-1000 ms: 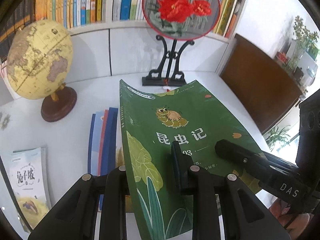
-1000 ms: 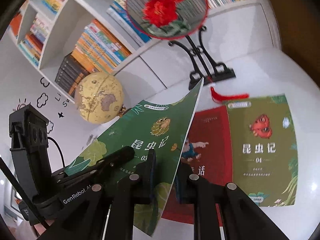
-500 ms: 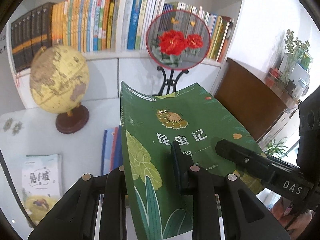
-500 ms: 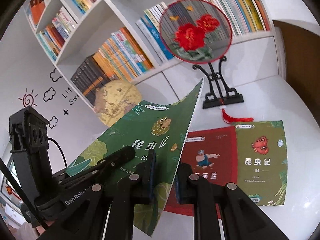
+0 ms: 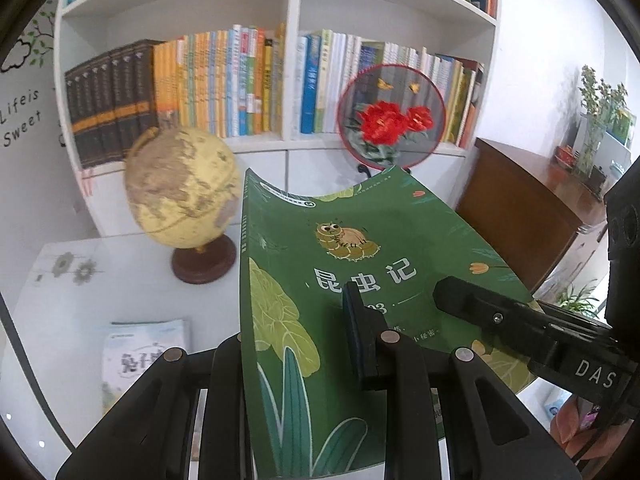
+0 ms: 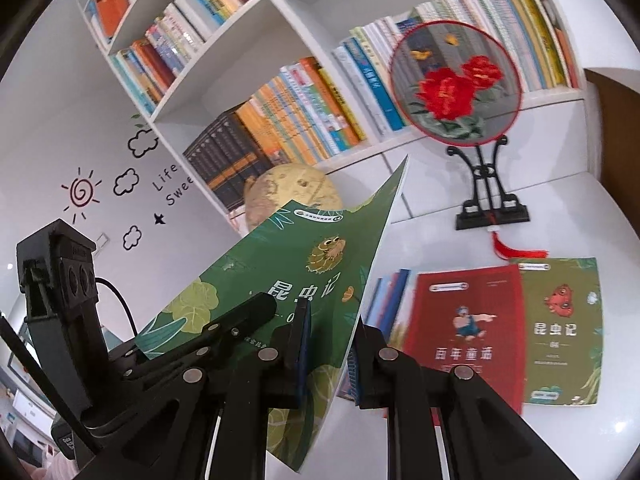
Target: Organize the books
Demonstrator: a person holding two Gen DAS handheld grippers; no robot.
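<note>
A green book with a caterpillar on its cover [image 5: 352,264] is held in the air above the white table, tilted up toward the bookshelf [image 5: 256,88]. My left gripper [image 5: 296,344] is shut on its lower edge. My right gripper [image 6: 332,344] is shut on its right edge; the book also shows in the right wrist view [image 6: 304,276]. A red book [image 6: 468,328] and an olive-green book [image 6: 560,328] lie flat on the table [image 6: 568,216]. Another book [image 5: 136,360] lies at the left.
A yellow globe [image 5: 180,192] stands on the table at the left. A round fan with red flowers on a black stand [image 6: 456,80] stands at the back. A stack of thin blue-spined books [image 6: 388,292] lies under the held book. A brown cabinet [image 5: 528,208] is at the right.
Both grippers have lifted the green book higher and tipped it up, so the bookshelf now fills the background. The grip on the book is unchanged.
</note>
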